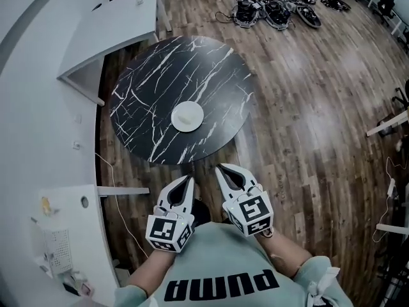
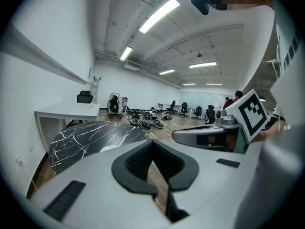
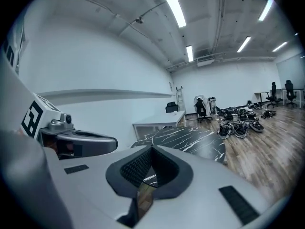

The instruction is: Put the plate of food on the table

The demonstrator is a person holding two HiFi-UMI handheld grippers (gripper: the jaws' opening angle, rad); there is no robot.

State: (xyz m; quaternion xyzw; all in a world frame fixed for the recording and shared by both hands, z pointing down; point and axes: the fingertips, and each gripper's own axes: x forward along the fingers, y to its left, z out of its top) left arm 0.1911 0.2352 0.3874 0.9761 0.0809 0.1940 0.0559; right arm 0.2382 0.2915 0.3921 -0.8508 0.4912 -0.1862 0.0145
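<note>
The white round plate of pale food (image 1: 188, 116) sits mid-way on the round black marble surface (image 1: 153, 75), so the left gripper (image 1: 190, 180) and right gripper (image 1: 220, 169) hover short of its edge, jaws pressed together on nothing, apparently done.

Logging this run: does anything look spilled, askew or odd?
Nothing stands out. The white plate sits flat on the black marble table, well inside its rim, with no spill round it. Only the heap of gear on the floor looks untidy.
</note>
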